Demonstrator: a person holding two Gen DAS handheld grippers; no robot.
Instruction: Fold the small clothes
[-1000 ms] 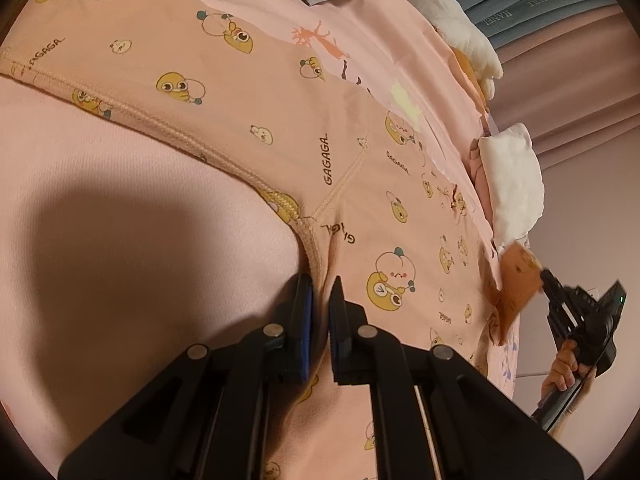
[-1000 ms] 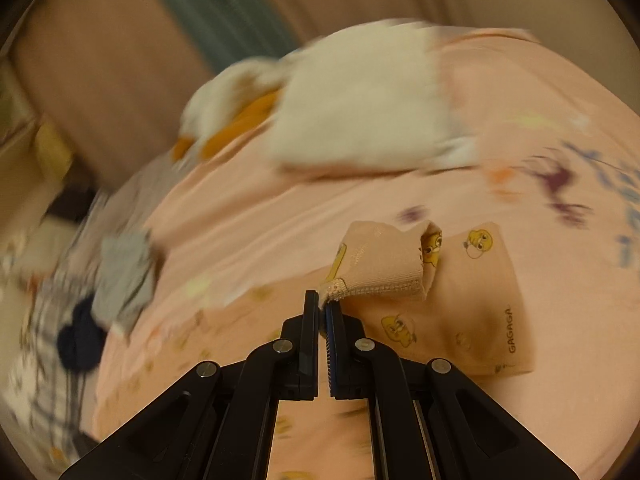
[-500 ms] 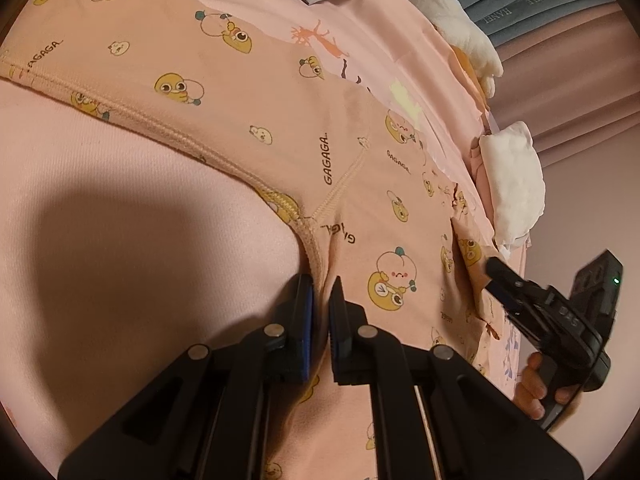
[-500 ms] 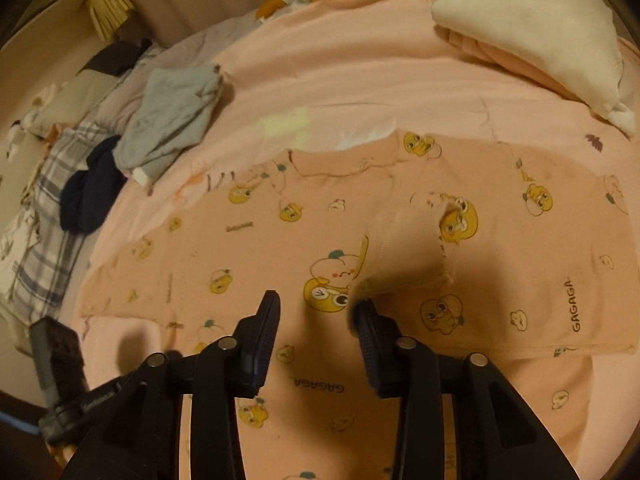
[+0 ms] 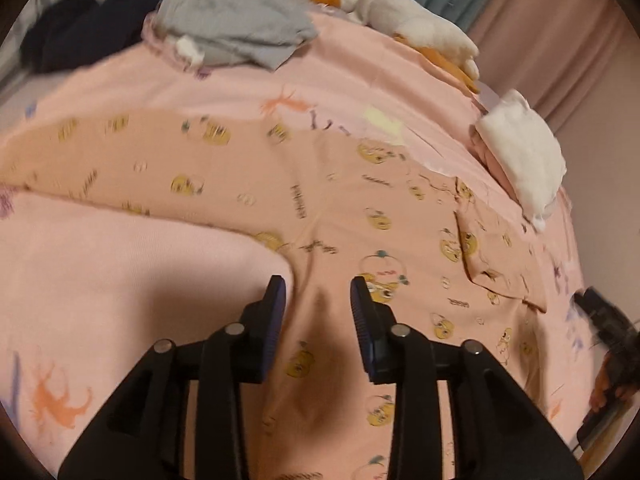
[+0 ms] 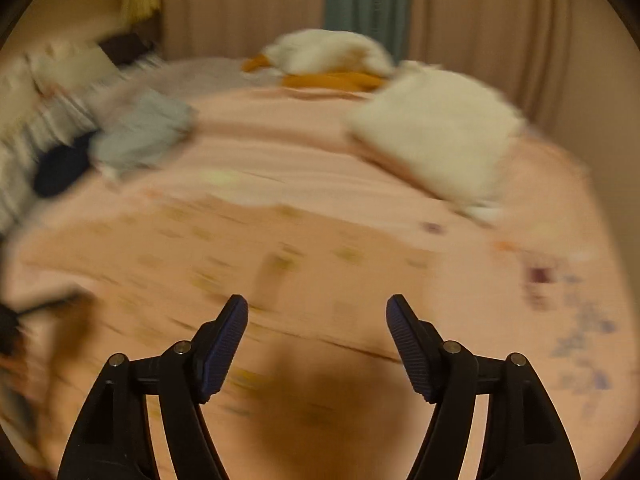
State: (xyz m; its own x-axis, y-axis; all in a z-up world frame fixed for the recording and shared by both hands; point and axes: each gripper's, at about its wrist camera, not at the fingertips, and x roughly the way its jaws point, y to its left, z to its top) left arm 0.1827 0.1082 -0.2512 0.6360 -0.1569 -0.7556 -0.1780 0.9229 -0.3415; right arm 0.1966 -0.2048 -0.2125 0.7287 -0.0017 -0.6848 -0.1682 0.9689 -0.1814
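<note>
With one leg end turned over, the printed pants (image 5: 328, 208) lie flat on the bed (image 5: 120, 280), both the left gripper (image 5: 318, 304) and right gripper (image 6: 316, 320) gape empty above them, so the next fold probably requires regrasping an edge.

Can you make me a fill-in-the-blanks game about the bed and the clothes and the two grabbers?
1. The left gripper has its jaws ____, with nothing between them.
2. The printed garment has yellow cartoon ____ on it.
3. The folded white cloth lies near the bed's ____ edge in the left wrist view.
4. The crumpled grey garment lies beside a dark ____ one.

Missing words: open; ducks; right; navy
</note>
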